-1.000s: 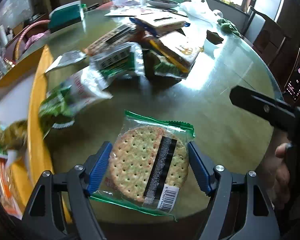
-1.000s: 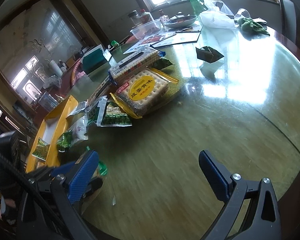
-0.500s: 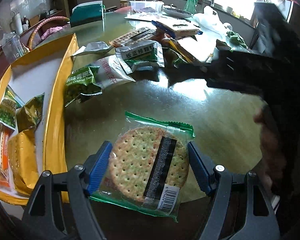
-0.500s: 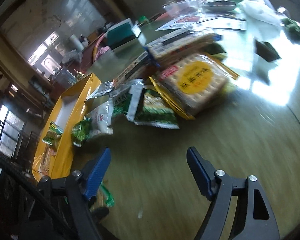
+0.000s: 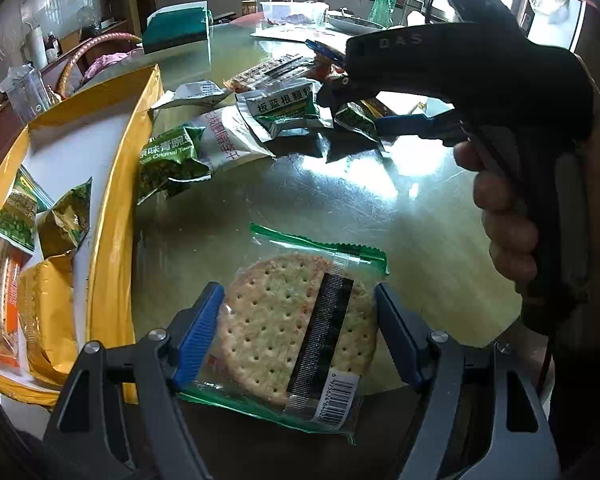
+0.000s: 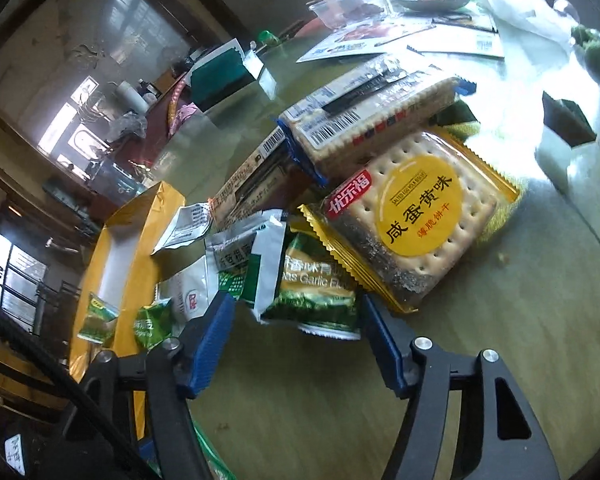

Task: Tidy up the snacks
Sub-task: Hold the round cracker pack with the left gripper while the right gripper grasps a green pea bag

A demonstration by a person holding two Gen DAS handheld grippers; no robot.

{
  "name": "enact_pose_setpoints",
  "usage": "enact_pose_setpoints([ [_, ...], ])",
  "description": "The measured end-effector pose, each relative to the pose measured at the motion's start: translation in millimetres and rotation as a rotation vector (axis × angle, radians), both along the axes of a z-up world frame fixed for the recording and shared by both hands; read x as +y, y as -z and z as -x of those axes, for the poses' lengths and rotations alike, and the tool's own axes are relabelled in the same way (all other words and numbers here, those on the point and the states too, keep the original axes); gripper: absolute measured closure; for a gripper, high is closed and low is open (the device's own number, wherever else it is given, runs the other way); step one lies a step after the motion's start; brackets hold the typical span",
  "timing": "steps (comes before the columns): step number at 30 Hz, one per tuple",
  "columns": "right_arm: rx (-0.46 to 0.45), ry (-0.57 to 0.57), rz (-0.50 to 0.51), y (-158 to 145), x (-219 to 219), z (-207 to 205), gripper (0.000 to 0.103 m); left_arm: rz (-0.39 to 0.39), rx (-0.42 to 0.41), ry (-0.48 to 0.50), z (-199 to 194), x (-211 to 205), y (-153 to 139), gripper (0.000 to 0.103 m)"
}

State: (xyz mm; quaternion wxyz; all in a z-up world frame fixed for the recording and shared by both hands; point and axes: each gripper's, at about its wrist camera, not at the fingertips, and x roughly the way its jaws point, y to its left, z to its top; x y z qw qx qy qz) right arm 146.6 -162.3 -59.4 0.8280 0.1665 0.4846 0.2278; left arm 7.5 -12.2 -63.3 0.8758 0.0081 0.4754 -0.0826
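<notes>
While my left tongs (image 5: 298, 336) clamp the round cracker pack (image 5: 296, 332) from both sides, its blue pads pressed against the wrapper, the pack hangs over the glass table (image 5: 380, 208) just beside the yellow box (image 5: 108, 184). Its long axis runs away from me: the green crimped seal points toward the pile of snacks, the barcode end back toward my wrist, and the black stripe lies along that same line, tilted slightly.

My right tongs (image 6: 296, 344) are closing, with nothing pinched yet; the garlic pea packet (image 6: 316, 296) lies flat just ahead of the tips, its long side across the gap, its near edge between the two pads. I cannot tell whether either pad touches it.

Only the left view shows my right hand (image 5: 504, 220) wrapped round the black handle, and the inside of the box, where I count five packets, though the ones at the edge blur together. Only the right view shows the square yellow cracker pack (image 6: 416, 216) face up, one long cracker sleeve (image 6: 372, 116) lying behind it barcode up, and a flat dark carton (image 6: 252, 188) beside that. Between box and crackers I count about five small sachets in green and white.
</notes>
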Motion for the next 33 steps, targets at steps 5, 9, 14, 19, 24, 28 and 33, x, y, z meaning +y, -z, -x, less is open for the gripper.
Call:
enact_pose_setpoints([
  [5, -0.016, 0.005, 0.038, 3, -5, -4, 0.06, -0.01, 0.002, 0.0, 1, -3, 0, 0.026],
  [9, -0.013, 0.005, 0.052, 2, -15, 10, 0.061, -0.016, 0.004, -0.007, 1, -4, 0, 0.026],
  [14, -0.037, -0.009, 0.079, 2, -29, 54, 0.061, -0.043, 0.002, -0.007, 0, -7, 1, 0.025],
  [19, -0.044, 0.032, 0.135, 1, -45, 89, 0.061, -0.091, 0.011, 0.012, 0, -14, 4, 0.021],
  [24, -0.046, 0.03, 0.209, -2, -43, 91, 0.061, -0.059, 0.011, 0.006, 0, -9, 3, 0.026],
  [28, -0.076, 0.03, 0.242, 0, -36, 91, 0.062, -0.027, 0.001, 0.002, 7, -7, 2, 0.026],
  [33, -0.087, 0.053, 0.185, -3, -42, 102, 0.065, 0.033, -0.029, 0.025, 16, -11, -8, 0.026],
])
